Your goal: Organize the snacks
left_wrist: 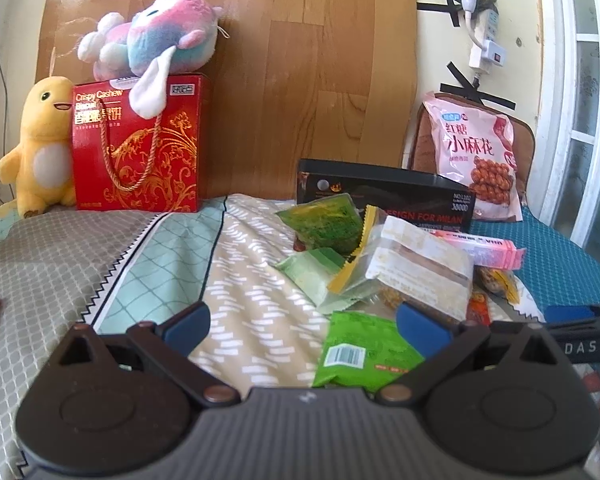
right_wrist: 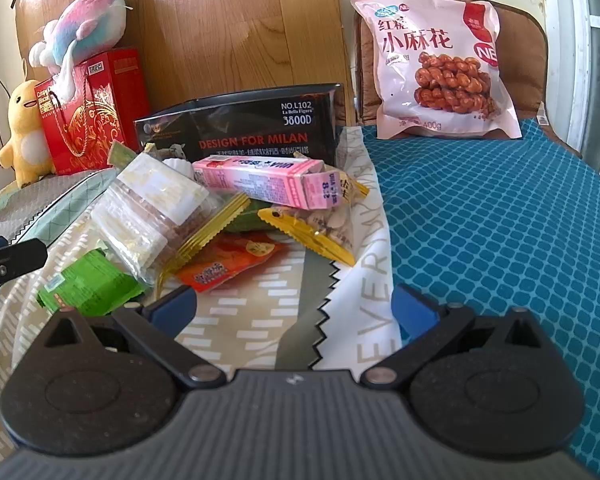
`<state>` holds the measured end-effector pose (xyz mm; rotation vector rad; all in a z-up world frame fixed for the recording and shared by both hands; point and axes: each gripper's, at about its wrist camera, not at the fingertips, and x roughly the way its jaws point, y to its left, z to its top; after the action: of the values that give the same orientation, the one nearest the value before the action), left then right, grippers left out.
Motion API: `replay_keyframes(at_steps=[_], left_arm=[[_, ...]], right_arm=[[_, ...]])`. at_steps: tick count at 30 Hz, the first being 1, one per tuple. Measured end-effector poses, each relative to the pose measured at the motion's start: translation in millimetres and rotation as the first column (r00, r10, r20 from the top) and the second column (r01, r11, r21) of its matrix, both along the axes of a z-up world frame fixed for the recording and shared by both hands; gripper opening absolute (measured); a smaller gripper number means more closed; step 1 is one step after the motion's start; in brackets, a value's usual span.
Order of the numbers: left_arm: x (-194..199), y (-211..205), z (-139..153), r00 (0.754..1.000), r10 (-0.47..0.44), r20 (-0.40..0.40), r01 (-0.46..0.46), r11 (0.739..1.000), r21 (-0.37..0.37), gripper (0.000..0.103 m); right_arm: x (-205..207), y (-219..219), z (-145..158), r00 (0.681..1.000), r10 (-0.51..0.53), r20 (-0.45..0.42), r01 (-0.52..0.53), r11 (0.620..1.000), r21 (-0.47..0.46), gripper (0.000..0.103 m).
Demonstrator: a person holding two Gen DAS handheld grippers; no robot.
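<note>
Pink carton (right_wrist: 260, 182), green packet (right_wrist: 90, 290), teal diamond-patterned mat (right_wrist: 500, 220).

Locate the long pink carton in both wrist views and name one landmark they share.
Left wrist view: the pink carton lies right of centre, on the far right of the snack pile, just in front of the black box.
Right wrist view: the pink carton lies centre frame atop the pile, again just in front of the black box.
Shared landmark: the black box lettered "DESIGN FOR MILAN".

Bright daylight is admitted from the window (left_wrist: 592, 120) at right. The wood panel (right_wrist: 204, 20) is sunlit. Edges are bent by fisheye distortion, corners are vignetted, and slight softness is seen throughout.
</note>
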<state>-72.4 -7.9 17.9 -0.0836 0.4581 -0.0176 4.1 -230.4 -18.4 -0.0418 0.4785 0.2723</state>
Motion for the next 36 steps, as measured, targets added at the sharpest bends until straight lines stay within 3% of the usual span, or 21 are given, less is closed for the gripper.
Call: replay_keyframes(at_steps=[24,36], left_arm=[[3.6,-0.8,-2.5,0.995,-0.101,-0.020,0.101,0.995,-0.027,0.103],[2.8,-0.8,-2.5,0.995,-0.102,-0.017,0.102,0.994,-0.031,0.103]], right_arm=[[1.7,1.7,-0.5,1.000,-0.006,0.000,0.006,1.000,-0.013,0.103],[1.7,1.6,-0.2,1.000,-0.006,-0.001,0.006,1.000,-0.012,0.103]])
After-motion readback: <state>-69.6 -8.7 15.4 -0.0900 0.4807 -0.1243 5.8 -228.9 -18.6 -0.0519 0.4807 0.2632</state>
